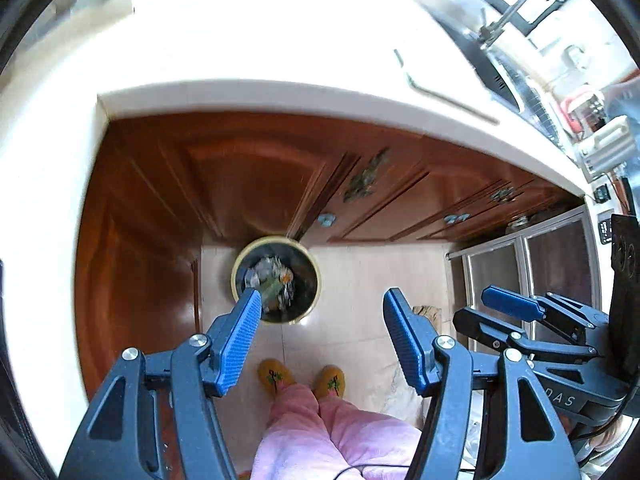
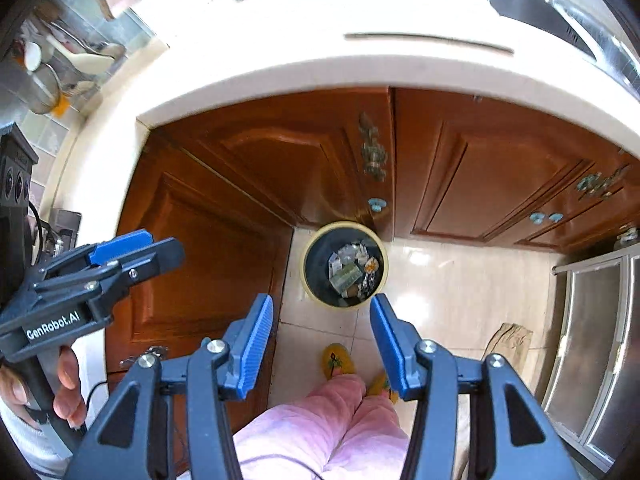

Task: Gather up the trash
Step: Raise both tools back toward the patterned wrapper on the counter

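Both tools gape empty; left tool (image 1: 320, 312) partly hides bin (image 1: 310, 258), trash blurred

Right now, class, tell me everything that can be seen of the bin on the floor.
The bin is round, with a pale yellow rim and a dark inside. It stands upright on the pale tiled floor, in the corner where the brown cabinets meet, close against them. It is open, with no lid, and holds crumpled wrappers and scraps. No gripper touches it.
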Tool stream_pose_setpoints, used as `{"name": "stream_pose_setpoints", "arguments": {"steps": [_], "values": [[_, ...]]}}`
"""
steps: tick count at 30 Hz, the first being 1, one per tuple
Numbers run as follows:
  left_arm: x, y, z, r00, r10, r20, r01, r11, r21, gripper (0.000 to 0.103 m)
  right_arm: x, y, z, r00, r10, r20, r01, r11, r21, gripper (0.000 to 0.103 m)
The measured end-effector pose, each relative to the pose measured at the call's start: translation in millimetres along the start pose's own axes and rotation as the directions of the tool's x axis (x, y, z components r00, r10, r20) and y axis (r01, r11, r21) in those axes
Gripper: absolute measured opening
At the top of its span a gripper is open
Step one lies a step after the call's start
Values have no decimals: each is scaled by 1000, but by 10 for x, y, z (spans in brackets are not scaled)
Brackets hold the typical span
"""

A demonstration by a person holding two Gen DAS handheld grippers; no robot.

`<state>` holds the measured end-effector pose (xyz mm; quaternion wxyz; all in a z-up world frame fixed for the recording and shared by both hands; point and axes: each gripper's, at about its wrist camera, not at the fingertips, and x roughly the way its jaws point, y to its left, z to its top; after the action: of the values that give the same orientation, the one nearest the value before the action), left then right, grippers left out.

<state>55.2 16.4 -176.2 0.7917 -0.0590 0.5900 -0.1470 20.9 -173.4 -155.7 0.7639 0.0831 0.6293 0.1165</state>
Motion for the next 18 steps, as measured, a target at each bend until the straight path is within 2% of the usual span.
{"name": "stream_pose_setpoints", "arguments": {"steps": [7, 13, 18], "values": [[-580, -209, 334, 995, -11, 103, 8, 999, 35, 62, -558, 101, 180, 993, -3, 120, 4, 1000, -6, 51], [-948, -342, 616, 980, 1, 198, -18, 996, 86, 62, -932, 151, 375, 973, -13, 229, 11, 1000, 14, 51], [-1125, -415, 825, 969, -5, 246, -24, 993, 114, 63, -1184, 151, 510, 955, -29, 295, 15, 999, 49, 51]]}}
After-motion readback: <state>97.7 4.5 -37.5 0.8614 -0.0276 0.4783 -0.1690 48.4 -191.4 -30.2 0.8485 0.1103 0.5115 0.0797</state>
